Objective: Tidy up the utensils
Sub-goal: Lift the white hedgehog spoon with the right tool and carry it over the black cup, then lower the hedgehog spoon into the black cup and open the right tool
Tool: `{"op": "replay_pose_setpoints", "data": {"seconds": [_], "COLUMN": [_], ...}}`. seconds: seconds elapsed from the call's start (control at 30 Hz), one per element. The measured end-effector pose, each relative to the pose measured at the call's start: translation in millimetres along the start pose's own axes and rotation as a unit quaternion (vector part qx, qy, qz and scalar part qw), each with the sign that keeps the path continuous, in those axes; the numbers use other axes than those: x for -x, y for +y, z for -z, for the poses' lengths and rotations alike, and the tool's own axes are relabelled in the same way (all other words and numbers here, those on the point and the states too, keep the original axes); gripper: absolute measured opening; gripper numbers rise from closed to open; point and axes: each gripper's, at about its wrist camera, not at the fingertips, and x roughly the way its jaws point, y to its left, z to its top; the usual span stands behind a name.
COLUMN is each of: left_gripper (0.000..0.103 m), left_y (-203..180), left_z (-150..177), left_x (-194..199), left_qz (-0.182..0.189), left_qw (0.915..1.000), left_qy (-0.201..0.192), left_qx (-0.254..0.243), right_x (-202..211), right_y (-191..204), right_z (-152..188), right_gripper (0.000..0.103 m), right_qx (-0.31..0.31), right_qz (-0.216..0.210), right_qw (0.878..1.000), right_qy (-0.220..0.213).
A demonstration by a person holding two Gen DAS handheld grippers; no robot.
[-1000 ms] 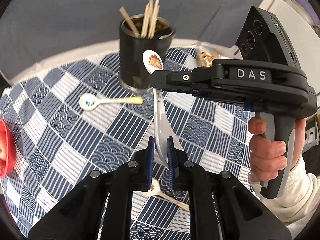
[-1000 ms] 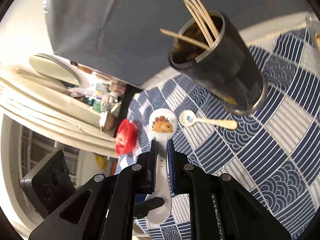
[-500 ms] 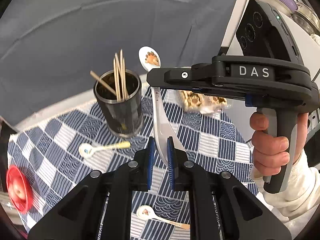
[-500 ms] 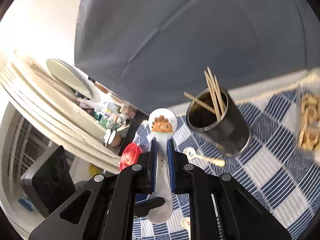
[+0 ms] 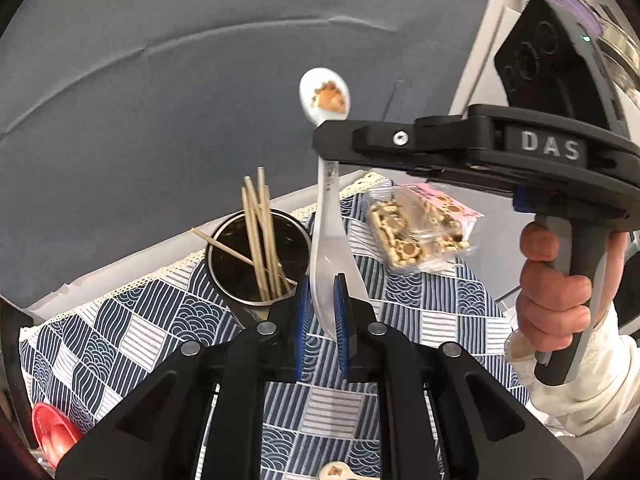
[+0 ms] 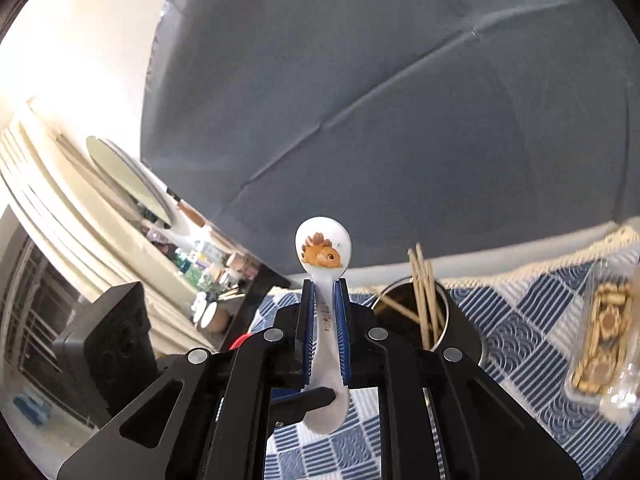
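Observation:
Both grippers hold one white spoon (image 5: pixel 329 216) with an orange dinosaur print (image 6: pixel 323 248), up in the air over the table. My left gripper (image 5: pixel 322 286) is shut on the spoon's bowl end. My right gripper (image 6: pixel 324 286) is shut on the handle just below the printed end, and comes in from the right in the left wrist view (image 5: pixel 326 142). A black cup (image 5: pixel 211 258) with several wooden chopsticks (image 5: pixel 260 232) stands below and to the left of the spoon; in the right wrist view the cup (image 6: pixel 464 336) is just right of the fingers.
A blue and white patterned tablecloth (image 5: pixel 120 336) covers the table. A clear bag of snacks (image 5: pixel 416 232) lies right of the cup. A small spoon (image 5: pixel 334 471) lies at the near edge, a red object (image 5: pixel 52 432) at the far left. A person's hand (image 5: pixel 556 296) grips the right handle.
Both grippers have risen together with the spoon still held. The cup has dropped lower in both views, and the small spoon beside it has slipped out of sight.

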Motion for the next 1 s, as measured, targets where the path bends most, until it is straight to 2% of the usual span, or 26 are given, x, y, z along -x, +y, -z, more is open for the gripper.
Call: {"op": "replay_pose_setpoints", "data": {"seconds": [0.23,0.43,0.5,0.53,0.57,0.63,0.7,0.77,0.87,1.0], "left_gripper": [0.013,0.014,0.03,0.052,0.064,0.066,0.068,0.073,0.078,0.083], "left_y": [29.6,44.1,49.3,50.7,50.9,50.0,52.1,54.1,55.5,55.3], "left_z": [-18.3,-22.9,-21.6,-20.0,-17.8,-14.1,-9.1,-4.8,5.7,20.8], "left_x": [-41.0,-69.0,-74.4,-74.9,-73.2,-67.6,-61.6,-57.6,-50.5,-42.0], "left_qz": [0.013,0.017,0.025,0.03,0.031,0.026,0.026,0.018,0.001,-0.013], "left_qw": [0.9998,0.9996,0.9995,0.9994,0.9995,0.9996,0.9995,0.9996,0.9994,0.9987], "left_qy": [0.014,0.021,0.018,0.015,0.007,-0.006,-0.01,-0.007,0.0,0.009], "left_qx": [-0.005,-0.007,0.002,0.004,0.004,0.003,0.012,0.022,0.035,0.048], "right_x": [-32.3,-49.3,-51.0,-50.7,-50.8,-48.8,-45.8,-42.0,-34.7,-23.8], "right_y": [-13.6,-25.6,-29.0,-30.1,-30.4,-30.8,-29.7,-26.0,-17.6,-6.7], "right_z": [-18.5,-17.7,-15.5,-14.3,-13.0,-11.0,-9.6,-7.0,0.1,11.9], "right_gripper": [0.01,0.011,0.013,0.013,0.015,0.022,0.034,0.038,0.054,0.066], "right_qx": [0.021,0.034,0.034,0.035,0.038,0.047,0.053,0.064,0.083,0.102], "right_qz": [0.033,0.047,0.041,0.04,0.041,0.051,0.056,0.066,0.08,0.089], "right_qw": [0.999,0.998,0.999,0.999,0.998,0.998,0.997,0.996,0.993,0.991], "right_qy": [0.008,0.009,0.011,0.01,0.012,0.008,0.007,0.009,0.005,0.008]}}
